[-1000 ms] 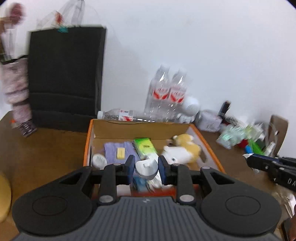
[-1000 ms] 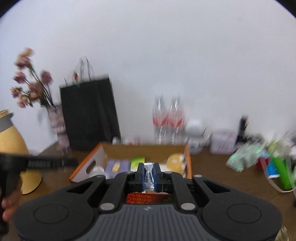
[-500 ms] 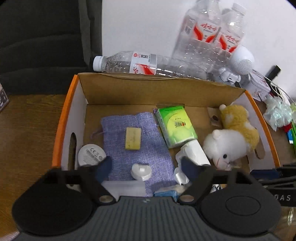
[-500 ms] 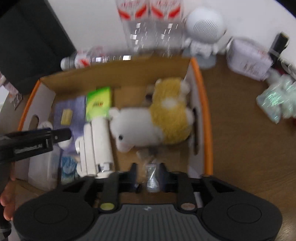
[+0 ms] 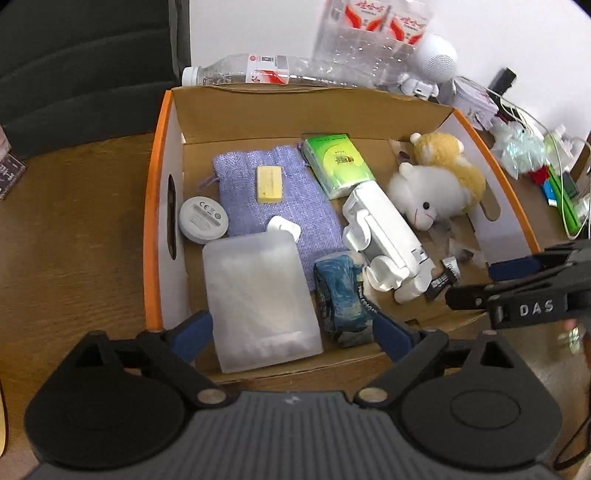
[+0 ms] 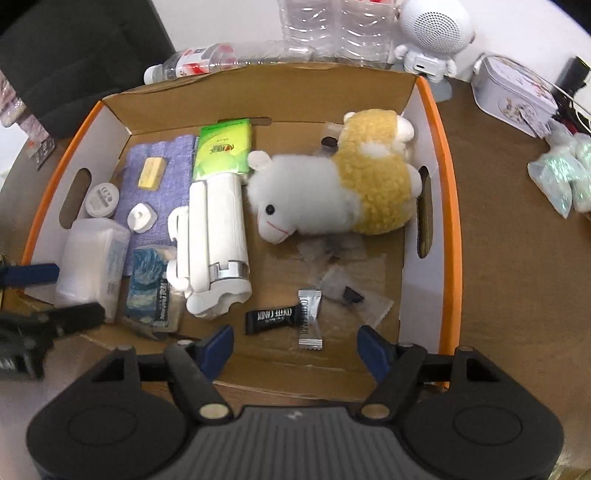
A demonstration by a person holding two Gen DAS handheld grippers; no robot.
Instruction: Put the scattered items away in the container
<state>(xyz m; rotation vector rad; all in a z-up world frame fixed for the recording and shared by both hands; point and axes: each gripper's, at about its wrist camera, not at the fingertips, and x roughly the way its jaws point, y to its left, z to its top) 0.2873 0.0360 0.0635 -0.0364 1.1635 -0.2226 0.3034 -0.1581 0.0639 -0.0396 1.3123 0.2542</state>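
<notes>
Left gripper: hangs over the near left corner of the box, pointing steeply down; jaws spreading apart, nothing pressed between the pads, though the frosted case and the blue packet lie below the gap.
Right gripper: over the near right part of the box, jaws also widening; the two candies lie on the box floor under the gap, untouched by the pads.
Box: cardboard, orange-edged, white side walls with cut-out handles, sitting on a brown wooden table.
Frosted plastic case: flat in the near left corner.
Blue printed packet: just right of the case.
Candies: a black wrapper and a silver one, touching, near the front wall.
White folded gadget: mid-floor, lengthwise front to back.
Plush sheep: white and yellow, lying on its side against the right wall.
Purple cloth pouch: left of centre, with a yellow block and a small white piece on it.
Round white disc: by the left wall.
Green tissue pack: toward the back.
Behind the box: a clear bottle on its side, upright bottles, a small white robot-shaped speaker.
</notes>
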